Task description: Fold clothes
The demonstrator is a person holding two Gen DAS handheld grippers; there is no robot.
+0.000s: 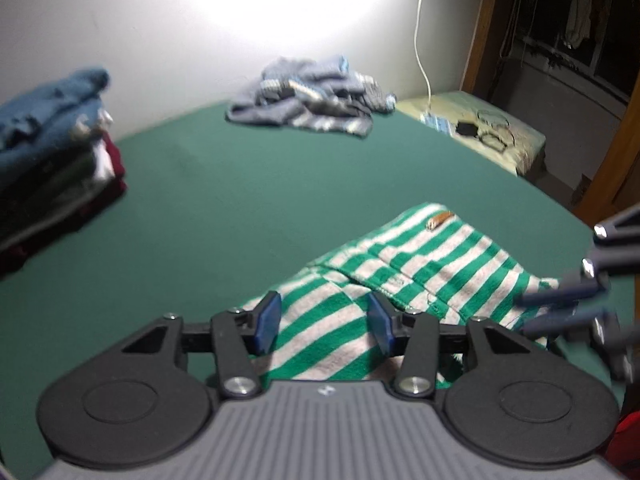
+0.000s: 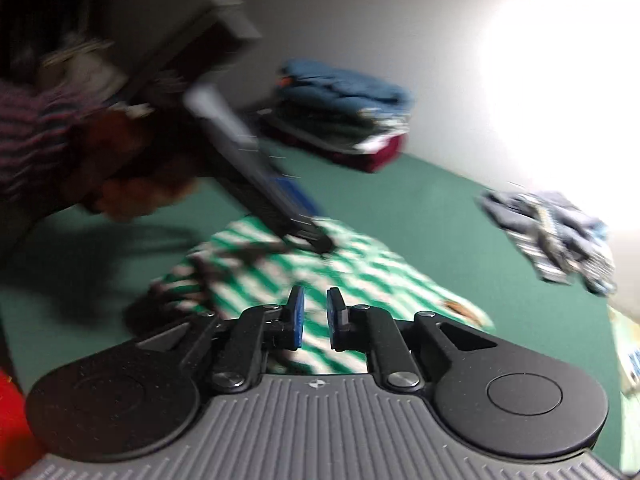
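A: Where does the green-and-white striped garment (image 1: 404, 276) lie?

B: It lies on the green table cover (image 1: 240, 200), directly under and ahead of the left gripper (image 1: 324, 320). A fold of it rises between the two blue pads (image 1: 267, 322), and the rest spreads away to the right of the jaws, with a small brown tab (image 1: 440, 219) near its far edge.

A: How do the left jaws stand?

B: About half apart. The striped cloth sits between them, but the pads do not appear to press on it.

A: And the right gripper (image 2: 316, 318)?

B: Its jaws are narrow, with a slim gap showing between the blue pads. The striped garment is seen through that gap, below it; nothing is pinched. In the left wrist view its fingers show blurred at the right edge, over the cloth's right end.

A: What lies beyond the jaws?

B: Ahead and to the left of the left jaws stands a stack of folded clothes (image 1: 52, 152), blue on top. Straight ahead, well apart, is a loose heap of blue-grey clothes (image 1: 312, 100) by the wall. The right wrist view also shows a person's hand (image 2: 132, 168) and striped sleeve (image 2: 36, 132) holding the left gripper, much blurred.
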